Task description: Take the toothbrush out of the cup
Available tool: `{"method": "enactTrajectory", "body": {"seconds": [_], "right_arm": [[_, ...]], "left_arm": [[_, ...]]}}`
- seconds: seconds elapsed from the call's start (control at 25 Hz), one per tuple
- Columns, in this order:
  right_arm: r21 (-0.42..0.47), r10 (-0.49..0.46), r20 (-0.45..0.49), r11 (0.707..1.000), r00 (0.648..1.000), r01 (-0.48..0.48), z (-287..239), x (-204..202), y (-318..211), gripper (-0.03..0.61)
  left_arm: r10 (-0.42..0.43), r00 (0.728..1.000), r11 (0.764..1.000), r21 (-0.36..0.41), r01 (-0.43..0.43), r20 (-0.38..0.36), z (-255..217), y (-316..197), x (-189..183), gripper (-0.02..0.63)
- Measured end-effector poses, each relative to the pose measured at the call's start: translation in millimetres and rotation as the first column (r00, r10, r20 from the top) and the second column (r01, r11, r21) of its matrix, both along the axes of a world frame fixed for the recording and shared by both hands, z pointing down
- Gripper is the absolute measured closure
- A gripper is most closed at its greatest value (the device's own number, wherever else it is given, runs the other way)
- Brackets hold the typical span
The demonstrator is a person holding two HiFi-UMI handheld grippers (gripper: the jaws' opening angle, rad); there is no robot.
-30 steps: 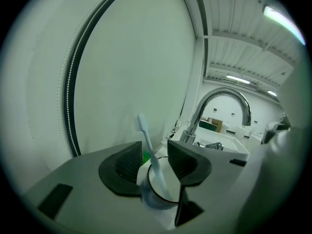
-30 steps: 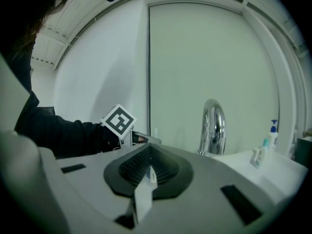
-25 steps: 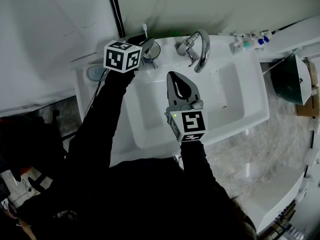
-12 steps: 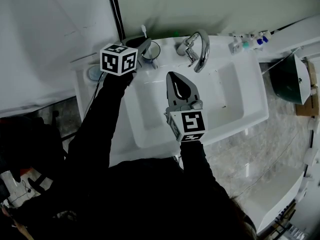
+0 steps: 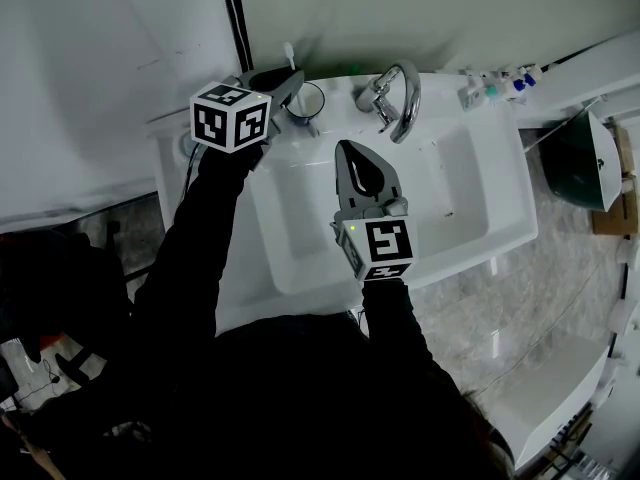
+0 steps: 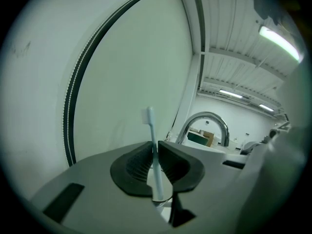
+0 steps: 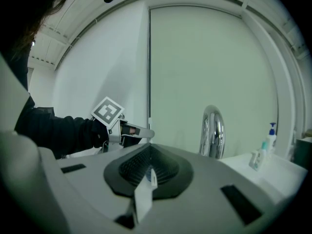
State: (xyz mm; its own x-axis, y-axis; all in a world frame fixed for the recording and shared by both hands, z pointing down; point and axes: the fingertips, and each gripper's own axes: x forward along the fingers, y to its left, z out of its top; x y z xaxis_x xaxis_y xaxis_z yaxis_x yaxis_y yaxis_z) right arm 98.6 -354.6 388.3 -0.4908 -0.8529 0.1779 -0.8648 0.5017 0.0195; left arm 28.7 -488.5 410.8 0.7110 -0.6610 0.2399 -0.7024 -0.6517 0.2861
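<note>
Two grippers: we hold one in each hand over the white ceramic washbasin (image 5: 470, 203), and only the left gripper (image 6: 155, 152) has been at work
Left fingers: they have just been closing and now clench the stem of the pale, slim plastic toothbrush (image 6: 150, 126), ribbed pads pressing it from both sides
Toothbrush: upright, its bristle head above the fingers and its lower end down at the rim of the clear glass cup (image 5: 306, 101); we cannot tell whether it has cleared that rim
Change: set against a second ago, our left marker cube (image 5: 230, 118) sits a little higher and nearer the wall (image 5: 100, 58) in the head view, so we judge the lift has begun
Cup: on the basin's back ledge, just left of the curved chrome tap (image 5: 395, 98), held by nothing
Right gripper (image 5: 347, 153): fingers closed together on nothing, hovering over the bowl, well apart from the cup
Meaning for the task: the grasp is made; what remains is a straight pull upward
Risk: the unheld cup may tip if the stem drags on its rim
</note>
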Motion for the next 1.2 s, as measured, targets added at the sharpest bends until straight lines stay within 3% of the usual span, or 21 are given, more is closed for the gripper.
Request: {"method": "enactTrajectory", "body": {"seconds": [0.2,0.68,1.0,1.2], "right_arm": [[0.022,-0.01,0.011,1.0,1.0,0.01,-10,-5,1,0.574],[0.043,-0.028,-0.004,0.999,1.0,0.028,-18,-14,10,0.574],[0.04,-0.075,0.012,0.996,0.997,0.075,-18,-30,21,0.572],[0.02,-0.098,-0.025,0.995,0.995,0.099,-11,-40,29,0.568]], "left_arm": [[0.012,1.0,0.997,0.071,-0.013,0.005,-39,11,-5,0.572],[0.066,0.998,0.986,0.157,-0.064,-0.007,-105,60,-4,0.572],[0.112,0.994,0.971,0.212,-0.114,0.02,-124,103,-3,0.572],[0.13,0.991,0.969,0.211,-0.132,0.026,-125,124,-2,0.572]]}}
